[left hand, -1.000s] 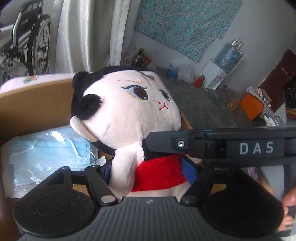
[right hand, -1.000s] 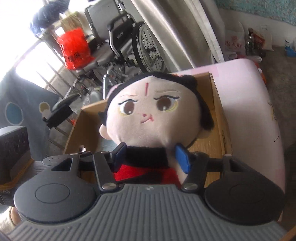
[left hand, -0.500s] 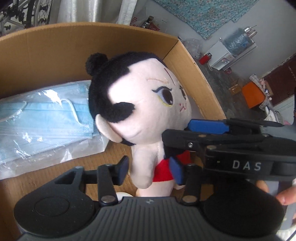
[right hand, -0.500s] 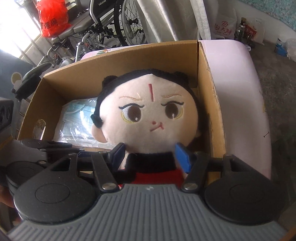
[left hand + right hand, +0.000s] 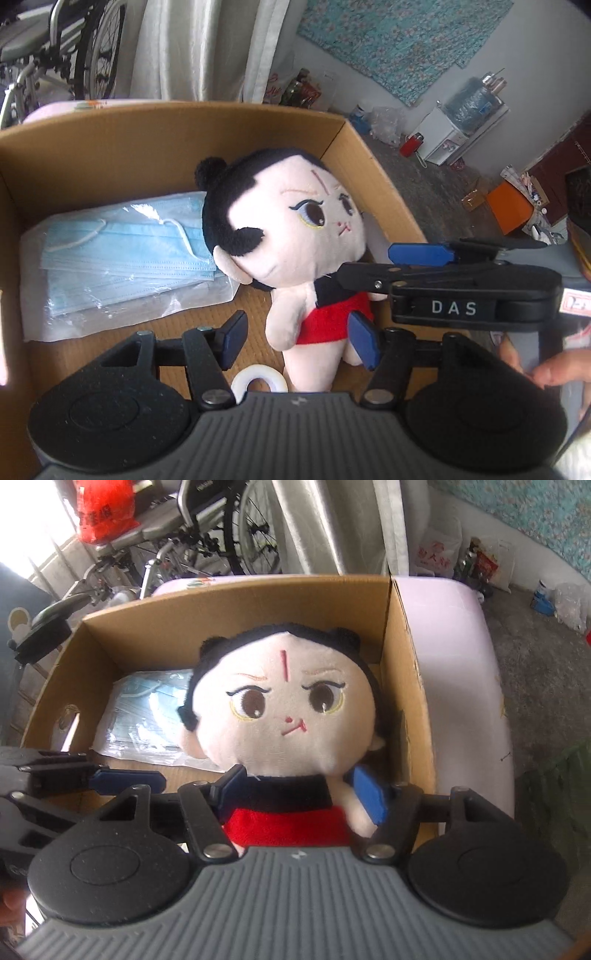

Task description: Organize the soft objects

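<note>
Doll (image 5: pixel 291 236) now lies in box (image 5: pixel 147 136); both claws (image 5: pixel 295 338) (image 5: pixel 301 794) opening, spread.

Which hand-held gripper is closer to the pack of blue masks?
Left. The left hand-held gripper sits beside the mask pack; the right hand-held gripper straddles the doll, farther away.

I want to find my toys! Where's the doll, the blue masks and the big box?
doll (image 5: pixel 291 716): right wrist view, on its face.
blue masks (image 5: pixel 122 254): left wrist view, on the top mask.
big box (image 5: pixel 110 147): left wrist view, on the far inner wall.
</note>
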Available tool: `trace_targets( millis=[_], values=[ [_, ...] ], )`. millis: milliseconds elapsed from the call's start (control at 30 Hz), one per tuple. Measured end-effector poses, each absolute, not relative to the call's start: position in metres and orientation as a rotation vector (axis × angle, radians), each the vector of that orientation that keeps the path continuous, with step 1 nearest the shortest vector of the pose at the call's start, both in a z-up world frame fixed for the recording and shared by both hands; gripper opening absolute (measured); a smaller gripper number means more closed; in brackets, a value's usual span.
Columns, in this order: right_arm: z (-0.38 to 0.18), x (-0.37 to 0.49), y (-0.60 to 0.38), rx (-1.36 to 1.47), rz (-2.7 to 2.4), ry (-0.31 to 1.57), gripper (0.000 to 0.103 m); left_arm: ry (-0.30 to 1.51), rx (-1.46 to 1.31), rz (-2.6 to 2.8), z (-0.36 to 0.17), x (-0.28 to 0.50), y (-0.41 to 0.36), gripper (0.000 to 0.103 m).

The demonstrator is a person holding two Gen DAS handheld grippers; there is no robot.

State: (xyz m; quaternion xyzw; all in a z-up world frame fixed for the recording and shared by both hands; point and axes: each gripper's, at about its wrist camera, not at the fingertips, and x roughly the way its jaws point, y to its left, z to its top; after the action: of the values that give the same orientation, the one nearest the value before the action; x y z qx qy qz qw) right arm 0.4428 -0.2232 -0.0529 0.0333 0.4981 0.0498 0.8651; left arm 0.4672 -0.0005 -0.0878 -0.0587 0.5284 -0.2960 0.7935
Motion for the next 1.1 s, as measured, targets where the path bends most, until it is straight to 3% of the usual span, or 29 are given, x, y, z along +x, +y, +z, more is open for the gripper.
trace_targets(
  millis=[100,167,300,467,667,767,833,1000,1033,1100],
  values=[
    [-0.011,0.407,-0.226,0.020,0.178,0.931,0.067,1.052,-0.069,-0.651,-0.046,0.434,0.020,0.066],
    [0.017,0.369,-0.234,-0.014,0.216,0.840,0.077,0.964,-0.021,-0.665,-0.018,0.399,0.038,0.066],
    [0.027,0.312,-0.269,0.082,0.219,0.843,0.084,0.943,-0.040,-0.662,-0.002,0.338,0.057,0.059],
    [-0.031,0.258,-0.318,0.306,0.176,0.979,0.084,1.020,-0.122,-0.708,-0.056,0.285,0.054,0.053],
    [-0.110,0.219,-0.336,0.431,0.110,1.136,0.084,1.166,-0.184,-0.664,-0.144,0.276,0.013,0.053],
    [-0.133,0.211,-0.343,0.515,0.102,1.147,0.084,1.127,-0.153,-0.656,-0.159,0.275,-0.004,0.056],
    [-0.141,0.209,-0.344,0.542,0.124,1.127,0.089,1.085,-0.116,-0.641,-0.160,0.271,-0.011,0.059],
    [-0.146,0.213,-0.334,0.543,0.166,1.072,0.091,1.085,-0.169,-0.647,-0.159,0.285,-0.020,0.058],
    [-0.147,0.217,-0.331,0.541,0.169,1.064,0.090,1.078,-0.179,-0.649,-0.160,0.287,-0.021,0.058],
    [-0.146,0.220,-0.325,0.532,0.173,1.058,0.073,1.077,-0.219,-0.638,-0.162,0.292,-0.022,0.051]
  ],
)
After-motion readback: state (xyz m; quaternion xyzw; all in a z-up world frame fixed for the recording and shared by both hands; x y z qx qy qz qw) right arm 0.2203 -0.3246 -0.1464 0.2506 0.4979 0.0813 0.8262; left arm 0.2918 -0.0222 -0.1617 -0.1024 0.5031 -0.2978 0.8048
